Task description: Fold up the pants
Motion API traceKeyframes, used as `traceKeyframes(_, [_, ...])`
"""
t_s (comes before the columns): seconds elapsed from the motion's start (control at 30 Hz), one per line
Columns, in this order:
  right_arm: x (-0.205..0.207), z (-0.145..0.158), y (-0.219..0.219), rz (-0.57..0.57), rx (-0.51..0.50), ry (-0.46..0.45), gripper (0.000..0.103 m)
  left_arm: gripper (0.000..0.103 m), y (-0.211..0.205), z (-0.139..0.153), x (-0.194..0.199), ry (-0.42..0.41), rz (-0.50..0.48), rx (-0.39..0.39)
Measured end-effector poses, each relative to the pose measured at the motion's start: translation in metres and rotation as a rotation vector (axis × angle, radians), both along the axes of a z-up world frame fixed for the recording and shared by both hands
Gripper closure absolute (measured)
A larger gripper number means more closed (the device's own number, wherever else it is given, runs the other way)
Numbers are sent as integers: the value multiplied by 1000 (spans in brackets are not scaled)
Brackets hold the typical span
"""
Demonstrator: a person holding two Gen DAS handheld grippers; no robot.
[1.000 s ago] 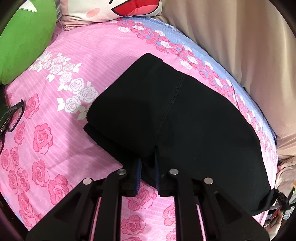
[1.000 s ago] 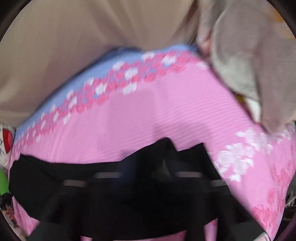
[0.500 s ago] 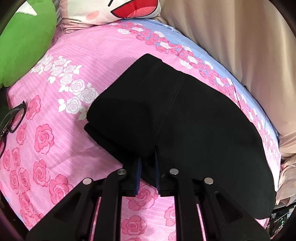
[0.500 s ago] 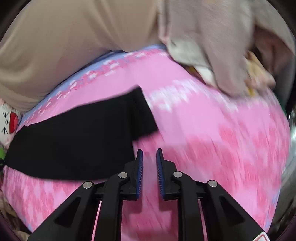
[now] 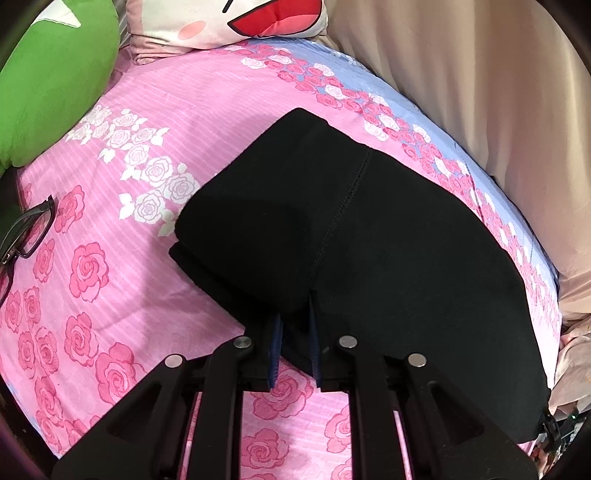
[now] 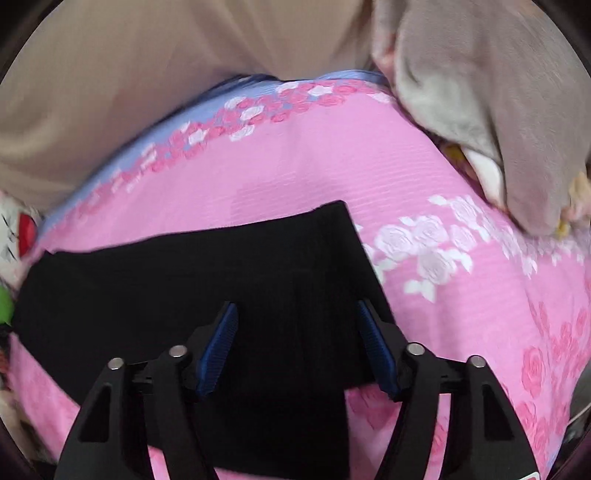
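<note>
Black pants [image 5: 369,243] lie partly folded on a pink rose-print bed sheet [image 5: 122,229]. A stitched seam runs down the middle, and a folded layer bulges at the left end. My left gripper [image 5: 294,332] is shut on the near edge of the pants. In the right wrist view the pants [image 6: 184,280] lie flat as a dark band, its end at the centre right. My right gripper [image 6: 297,343] is open, its blue pads spread wide over the end of the pants, holding nothing.
A green cushion [image 5: 48,74] and a cartoon-face pillow [image 5: 229,22] lie at the head of the bed. Black glasses [image 5: 26,232] lie at the left. A beige curtain [image 5: 480,92] borders the far side. A grey garment pile [image 6: 491,92] lies at the right.
My right gripper has opened wide and moved back over the end of the pants. My left gripper has stayed shut on the near edge, hardly moving.
</note>
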State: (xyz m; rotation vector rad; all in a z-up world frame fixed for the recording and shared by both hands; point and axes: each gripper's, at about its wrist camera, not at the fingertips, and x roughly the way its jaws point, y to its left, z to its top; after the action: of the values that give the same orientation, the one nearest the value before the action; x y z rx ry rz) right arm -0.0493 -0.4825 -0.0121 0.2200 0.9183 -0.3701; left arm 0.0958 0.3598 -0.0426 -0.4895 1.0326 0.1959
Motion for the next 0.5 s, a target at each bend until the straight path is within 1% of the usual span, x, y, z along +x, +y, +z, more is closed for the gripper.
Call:
traceKeyframes(0.03, [4,0,6,15,-17,6,79,91,0,0,0,-1,0,0])
traceKeyframes(0.07, [5,7,13,18,-33,-4,91,92,0,1,0,-5,2,-3])
traceKeyframes(0.1, [6,18,20,30,-37,-28,94,93,1,3,1,-12,7,-3])
traceKeyframes(0.13, [6,28,25,39,-73,-50,94,93,0,8,3,-22,6,10])
traceKeyframes(0.17, [7,48,34,51,-126,-86,94,94,-2,15,4,-40,3,30])
traceKeyframes(0.2, [7,68,37,63,-155,-137,94,94,-3,23,5,-68,0,46])
traceKeyframes(0.27, [6,113,46,83,-193,-242,94,94,-3,43,6,-132,-13,33])
traceKeyframes(0.3, [9,128,46,90,-214,-271,94,93,-4,50,7,-151,-21,33])
traceKeyframes(0.33, [14,137,45,93,-234,-282,94,93,-6,55,10,-161,-31,50])
traceKeyframes(0.37, [20,137,41,88,-248,-269,94,93,-8,55,12,-155,-38,68])
traceKeyframes(0.4, [27,126,34,69,-258,-234,94,93,-10,52,14,-139,-38,87])
traceKeyframes(0.43, [32,108,23,45,-261,-182,93,93,-9,42,15,-112,-42,85])
traceKeyframes(0.47, [37,76,8,12,-242,-109,93,93,-7,32,14,-93,-43,70])
traceKeyframes(0.5, [39,54,-3,-12,-223,-61,93,93,-4,17,11,-61,-38,45])
